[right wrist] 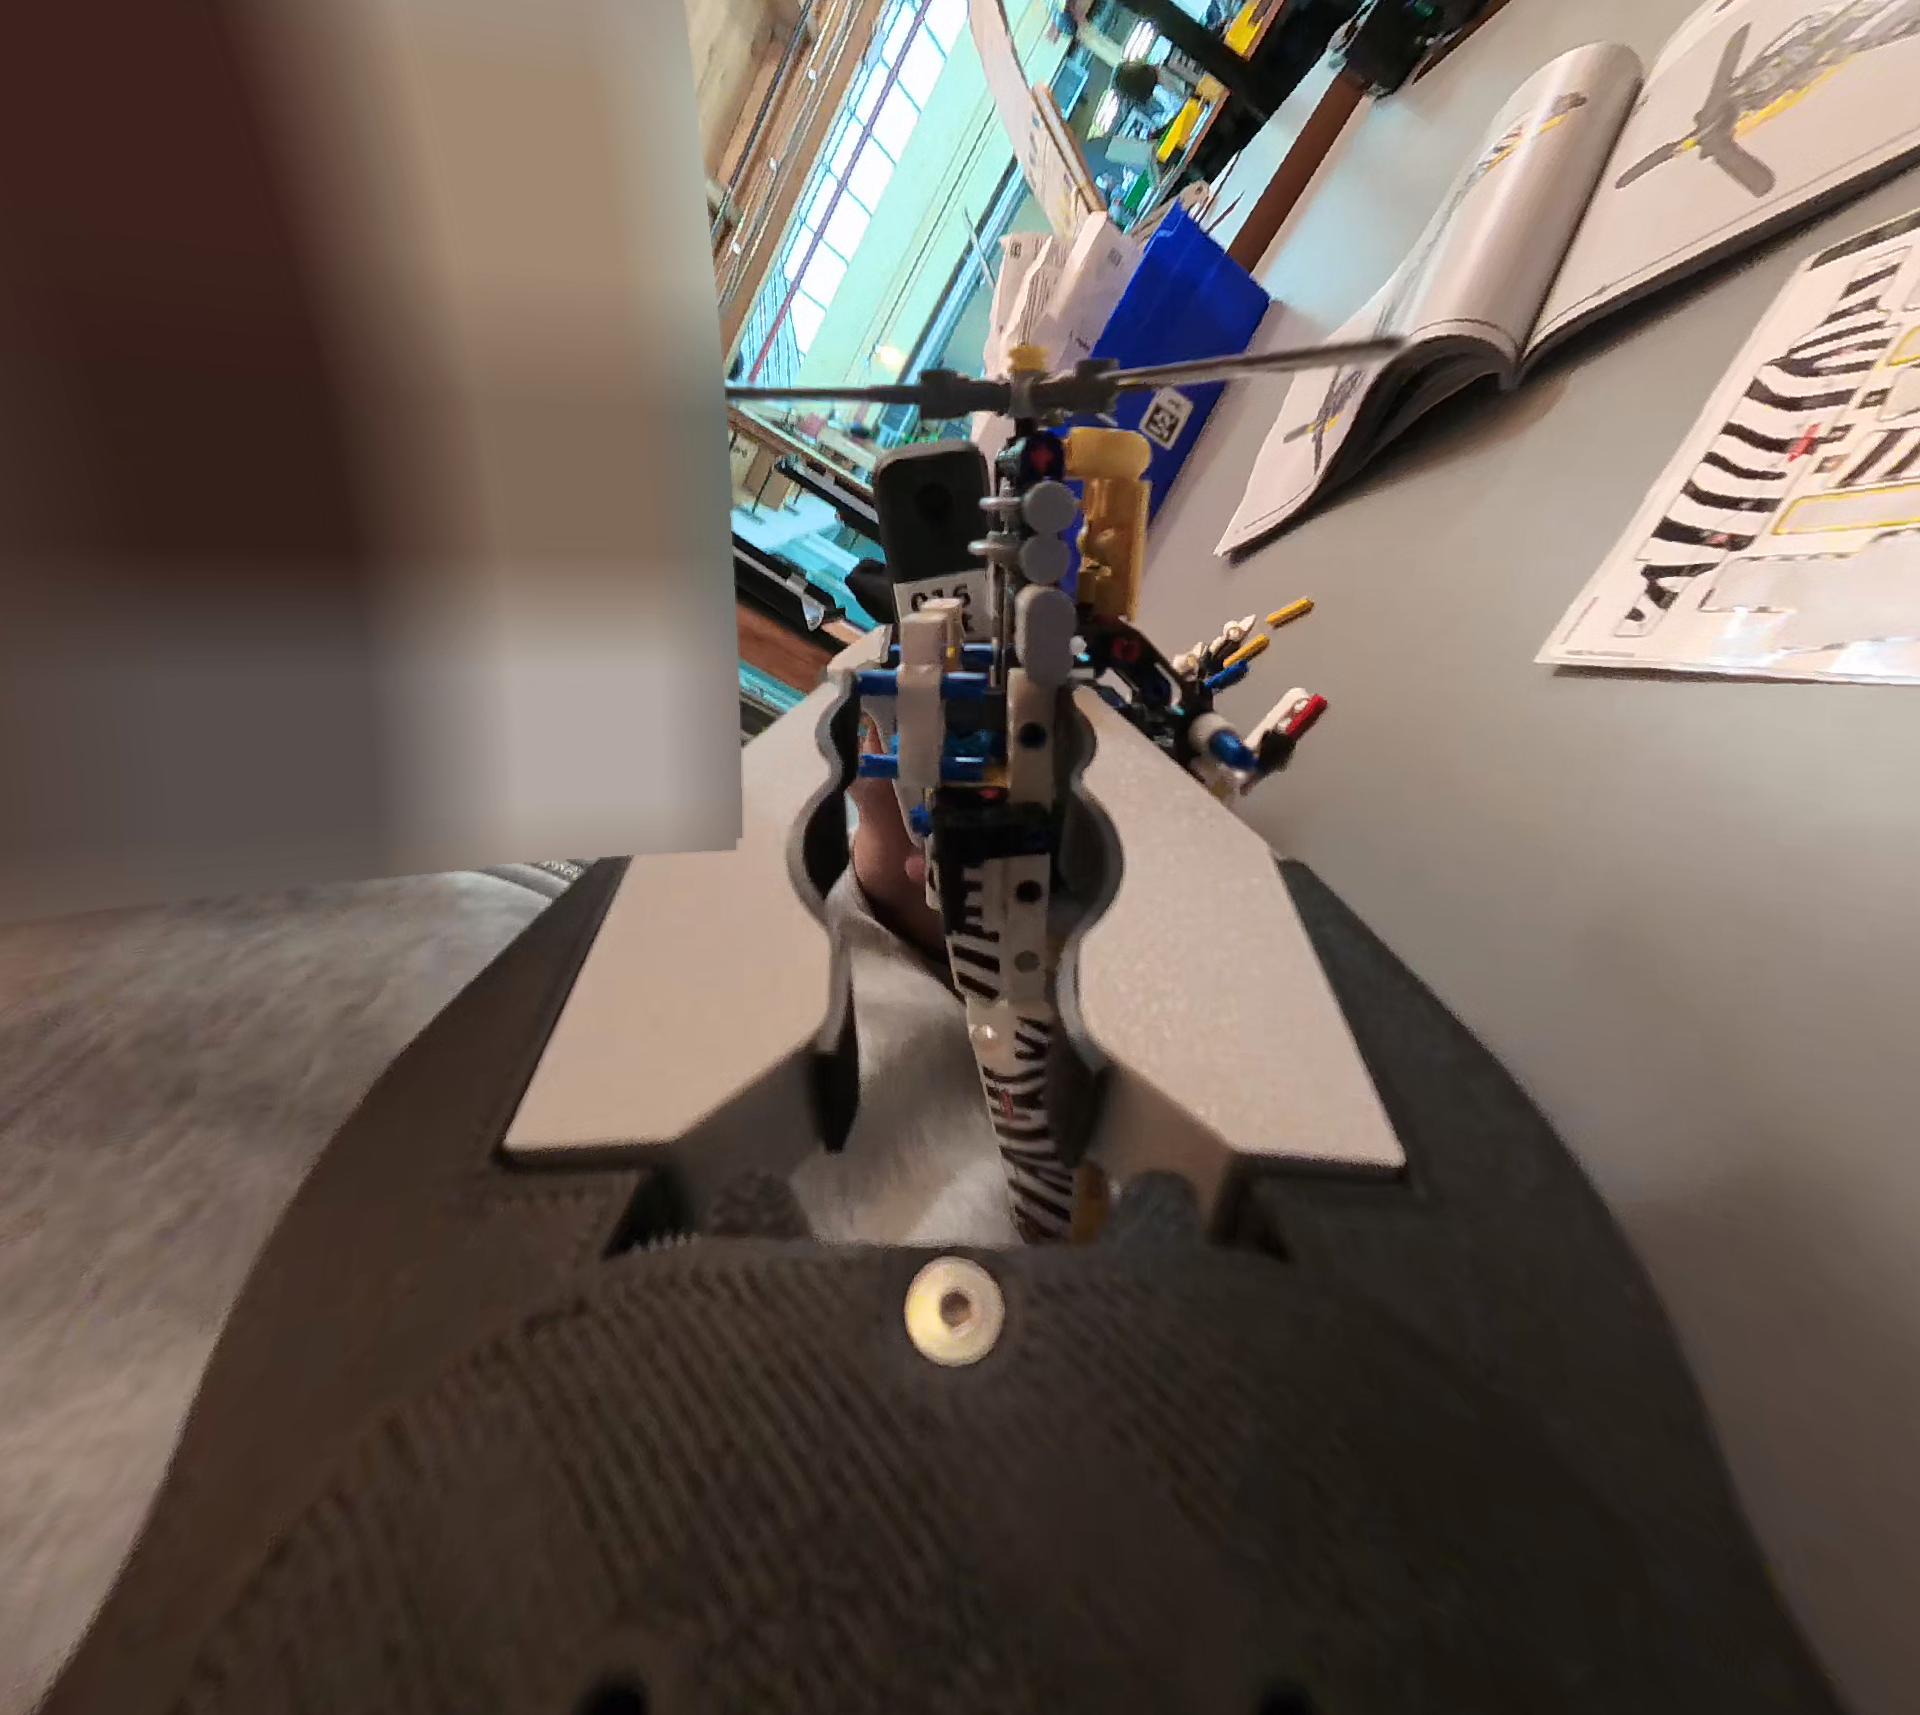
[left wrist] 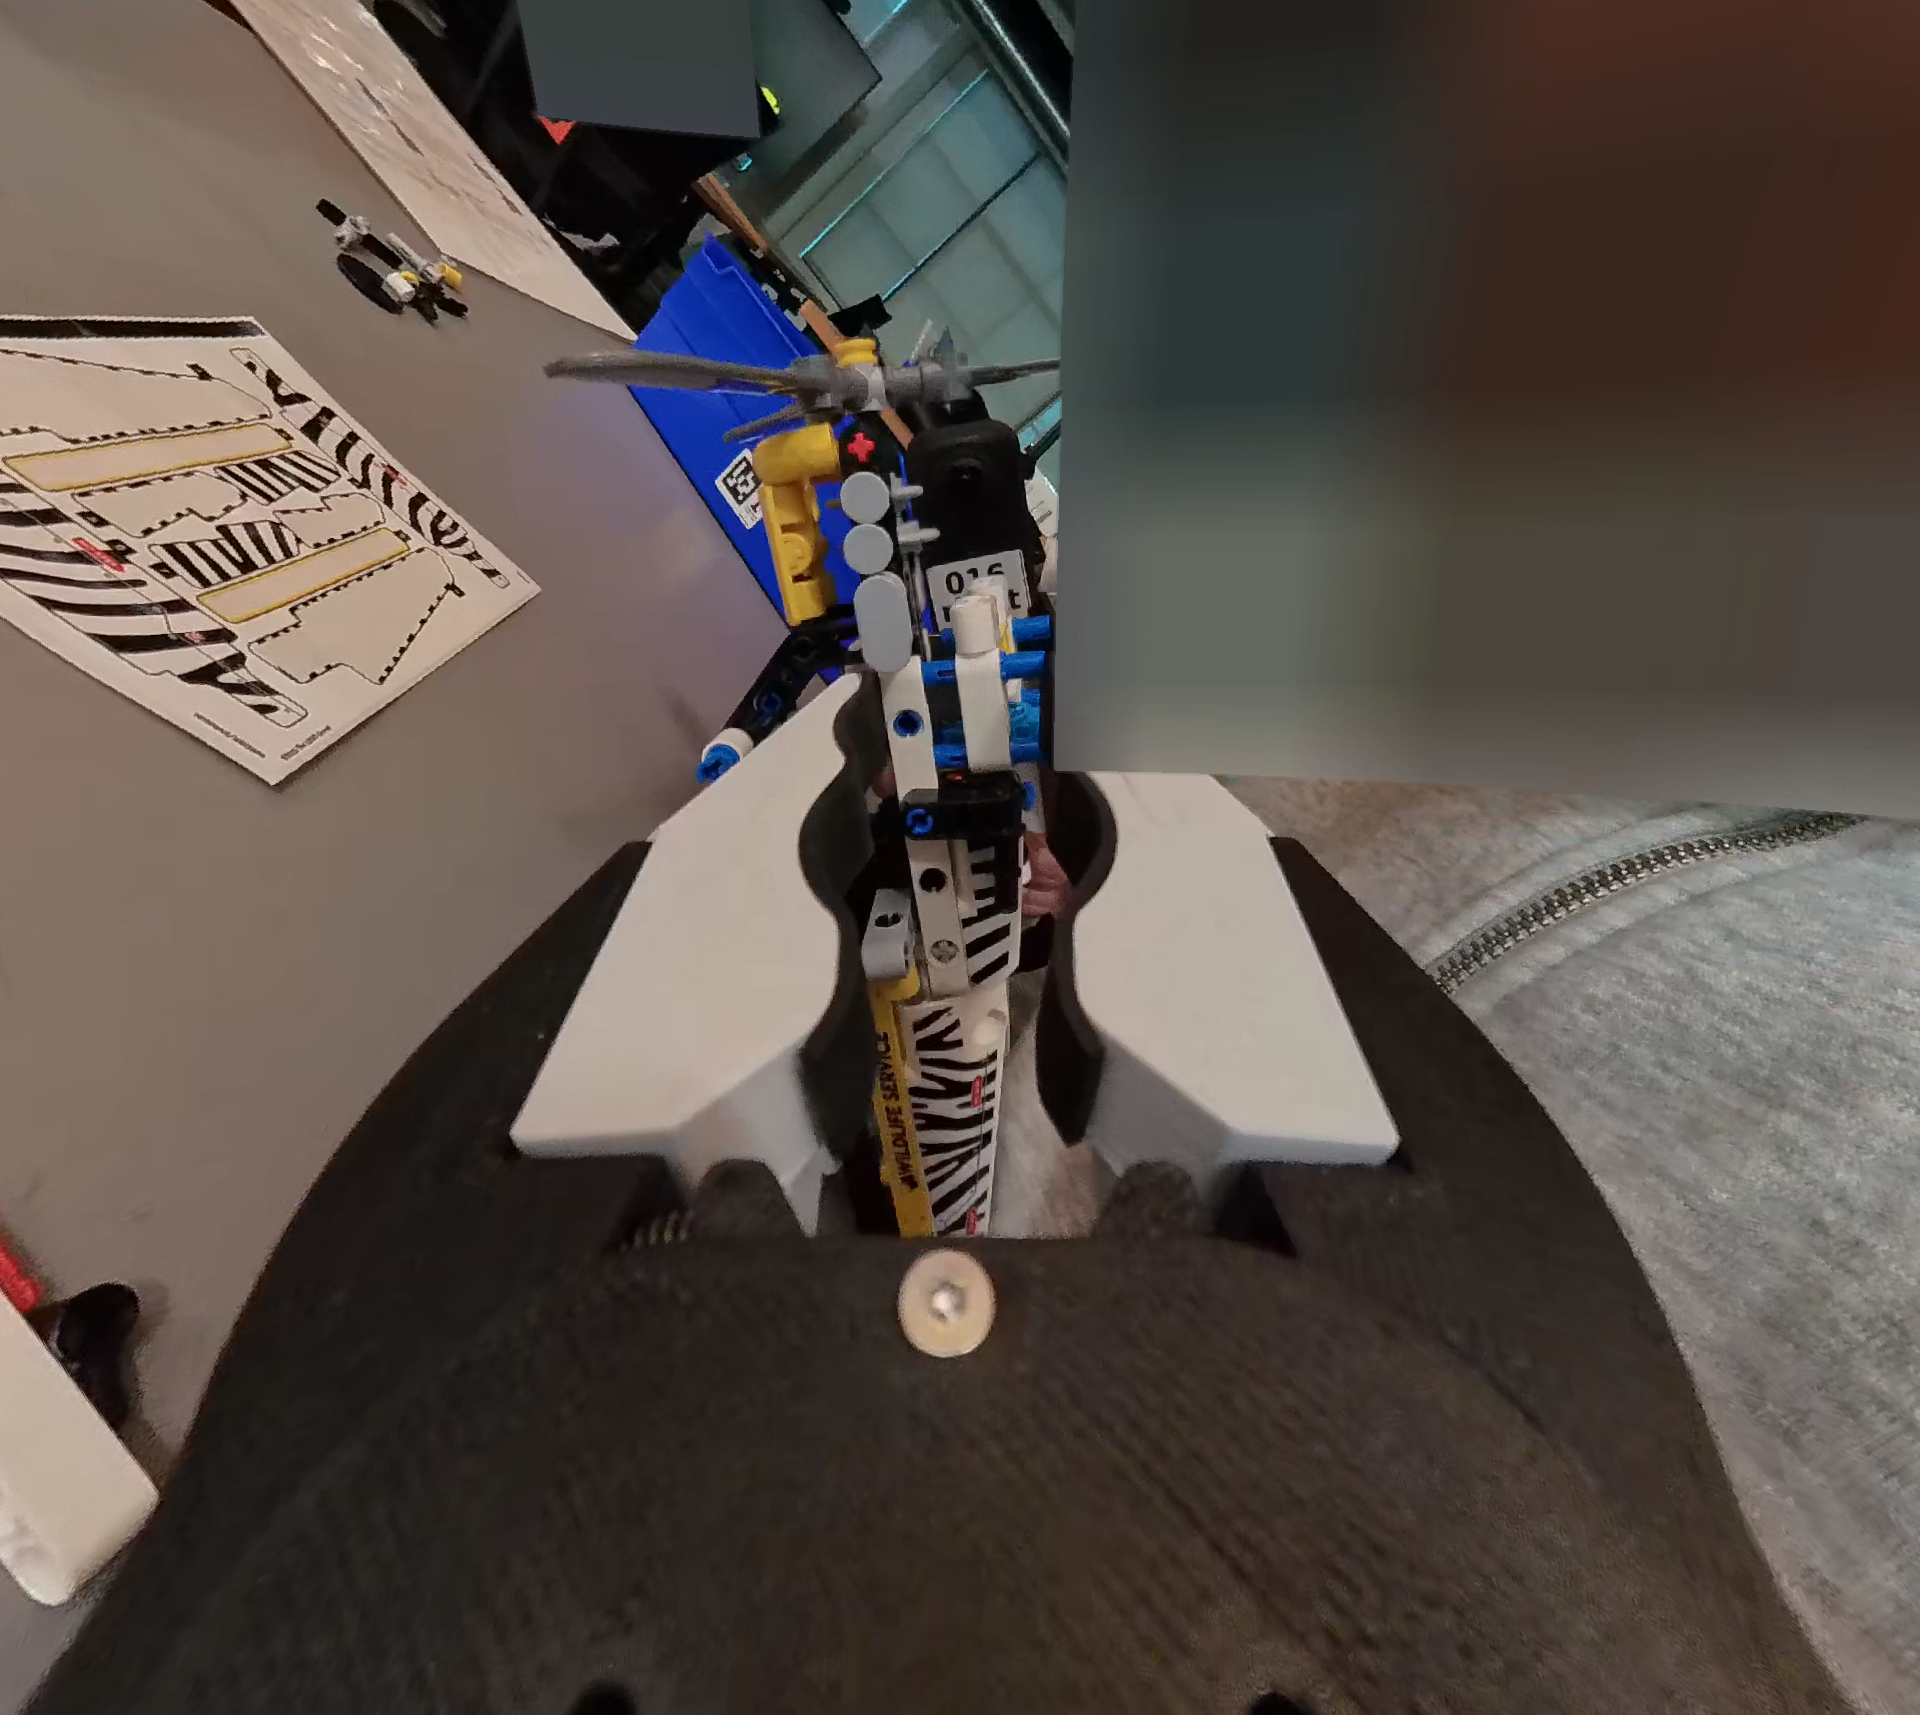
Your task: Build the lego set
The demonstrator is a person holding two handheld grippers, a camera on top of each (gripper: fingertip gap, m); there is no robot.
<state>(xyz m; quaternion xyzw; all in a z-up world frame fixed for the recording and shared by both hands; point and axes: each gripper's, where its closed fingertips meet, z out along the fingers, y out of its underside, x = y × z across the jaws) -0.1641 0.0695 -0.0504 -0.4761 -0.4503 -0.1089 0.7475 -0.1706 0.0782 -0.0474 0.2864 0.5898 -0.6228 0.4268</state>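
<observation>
A lego helicopter (left wrist: 940, 896) with zebra-striped panels, a yellow block and a grey rotor (left wrist: 727, 377) is held up off the grey table (left wrist: 312, 990). It runs lengthwise between the white fingers (left wrist: 686, 959) of my left gripper (left wrist: 961, 730), which is shut on it. In the right wrist view the same helicopter (right wrist: 1003, 938) lies between the white fingers (right wrist: 1205, 938) of my right gripper (right wrist: 956, 699), also shut on it. Behind the model a black gripper body (left wrist: 971, 491) with a white label faces me; it also shows in the right wrist view (right wrist: 930, 512).
A zebra sticker sheet (left wrist: 229, 543) (right wrist: 1766, 470) and an open instruction booklet (right wrist: 1558, 211) lie on the table. Loose lego pieces (left wrist: 400, 273) (right wrist: 1247, 668) lie beyond. A blue bin (left wrist: 717, 377) (right wrist: 1174, 315) stands at the table's far edge. A person's grey zipped sweater (left wrist: 1662, 1146) is close by.
</observation>
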